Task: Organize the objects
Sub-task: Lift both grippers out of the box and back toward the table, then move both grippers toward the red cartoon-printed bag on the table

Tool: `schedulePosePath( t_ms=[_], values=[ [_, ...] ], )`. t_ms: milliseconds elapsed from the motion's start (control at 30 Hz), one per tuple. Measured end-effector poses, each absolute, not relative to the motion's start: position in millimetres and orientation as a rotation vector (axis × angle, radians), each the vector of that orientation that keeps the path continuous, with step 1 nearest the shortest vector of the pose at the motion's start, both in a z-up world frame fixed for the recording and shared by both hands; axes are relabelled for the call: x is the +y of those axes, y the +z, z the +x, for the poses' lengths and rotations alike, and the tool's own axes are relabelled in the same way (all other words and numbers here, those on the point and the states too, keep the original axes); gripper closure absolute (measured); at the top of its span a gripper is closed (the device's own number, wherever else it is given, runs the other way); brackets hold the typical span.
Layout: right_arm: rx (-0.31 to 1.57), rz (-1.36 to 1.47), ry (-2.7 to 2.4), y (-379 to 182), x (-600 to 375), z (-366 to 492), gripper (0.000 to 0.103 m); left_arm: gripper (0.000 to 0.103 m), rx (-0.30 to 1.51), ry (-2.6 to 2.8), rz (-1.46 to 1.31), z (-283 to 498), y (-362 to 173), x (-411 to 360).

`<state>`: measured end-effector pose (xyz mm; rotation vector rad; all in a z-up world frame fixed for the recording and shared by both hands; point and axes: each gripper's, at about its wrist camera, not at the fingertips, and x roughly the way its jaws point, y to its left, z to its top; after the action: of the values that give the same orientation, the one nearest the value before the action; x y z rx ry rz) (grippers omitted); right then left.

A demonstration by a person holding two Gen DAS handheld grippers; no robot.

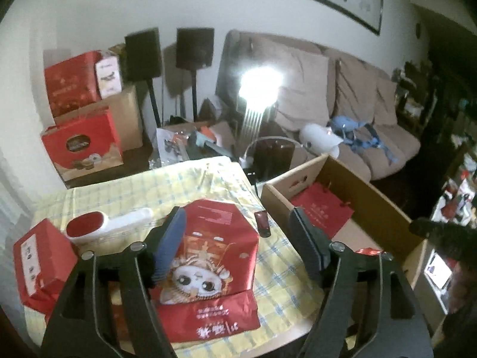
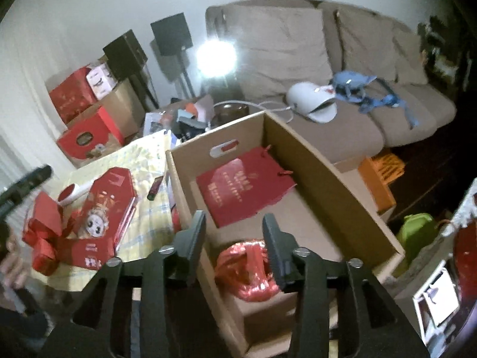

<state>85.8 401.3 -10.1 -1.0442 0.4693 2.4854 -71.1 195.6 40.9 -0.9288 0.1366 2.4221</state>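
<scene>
A cluttered living room: a beige sofa with loose cushions along the wall, and in front of it a table under a yellow checked cloth beside a long open cardboard box. Only the right wrist view looks down into the box's near end, where a crumpled red plastic bag lies on the bottom below the right gripper; its fingers stand apart with nothing between them, the bag beneath and apart from them. A flat red paper gift bag with cord handles lies farther along the box floor, seen in both views. The left wrist view gives the table in full: an octagonal red box printed with a cartoon face, glossy card, lies flat under the left gripper, whose jaws are spread wide and empty. Left of it rest a white scoop-shaped object with a red mouth and a small red carton; a small dark red tube lies near the cloth's box-side edge.
</scene>
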Motion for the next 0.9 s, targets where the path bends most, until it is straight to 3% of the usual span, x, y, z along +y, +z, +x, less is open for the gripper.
schedulePosePath(
  t_ms=[133, 333, 467, 700, 900],
  values=[
    [0.438, -1.033, 2.497, -12, 376, 95, 0.045, 0.02, 0.095, 2.421, -0.894, -57, 50, 173],
    [0.38, -1.004, 2.466, -19, 350, 106, 0.034, 0.018, 0.102, 2.361, -0.938, -44, 46, 155],
    [0.355, -0.957, 2.473, -21, 337, 116, 0.025, 0.011, 0.081, 2.366, -0.922, -35, 43, 138],
    [0.352, -0.762, 2.585, -21, 328, 142, 0.018, 0.004, -0.156, 2.211, -0.938, -33, 40, 103],
    [0.35, -0.64, 2.648, -31, 323, 154, 0.013, 0.0, -0.078, 2.4, -0.814, -21, 49, 93]
  ],
)
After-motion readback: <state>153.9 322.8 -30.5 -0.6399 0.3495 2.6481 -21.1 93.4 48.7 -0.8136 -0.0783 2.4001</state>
